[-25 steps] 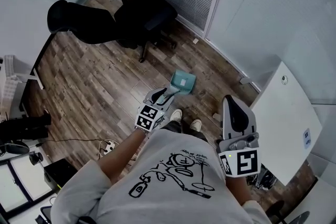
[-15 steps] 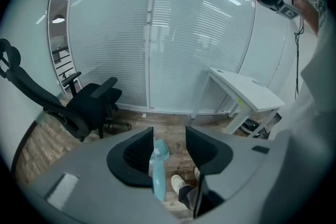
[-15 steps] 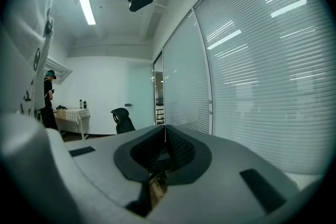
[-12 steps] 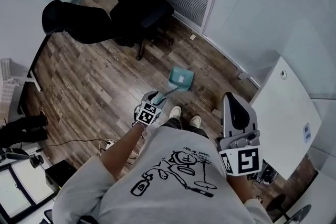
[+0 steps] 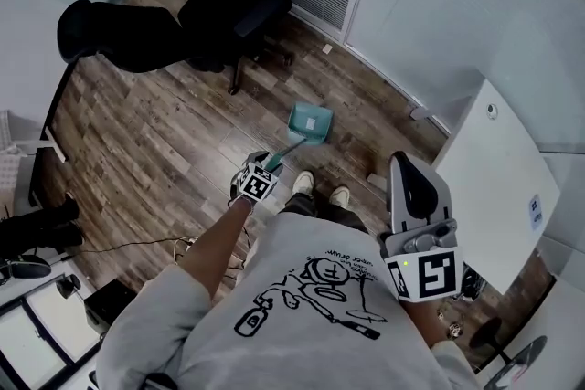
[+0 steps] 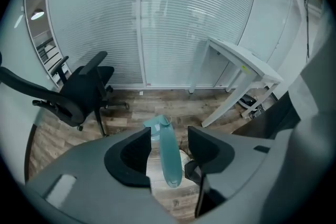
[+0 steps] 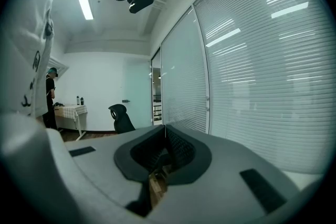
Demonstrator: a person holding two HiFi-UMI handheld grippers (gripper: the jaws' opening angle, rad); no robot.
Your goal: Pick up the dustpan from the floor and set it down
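Straddling the handle point(image 6: 169, 160) of the dustpan point(image 5: 309, 123) without pressing it, the left gripper point(image 6: 168, 147), jaws just opening wider, hides most of the pan point(image 6: 153, 124) on the floor point(image 5: 164, 151) beyond its tips; the right gripper point(image 7: 166, 139) is closed, empty.

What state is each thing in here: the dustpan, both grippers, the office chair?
dustpan, resting on the floor, its handle angled up between the left gripper's jaws.
left gripper, open; jaws have just been opening, pads clear of the handle.
right gripper, shut, nothing between the jaws.
office chair, upright on the floor.
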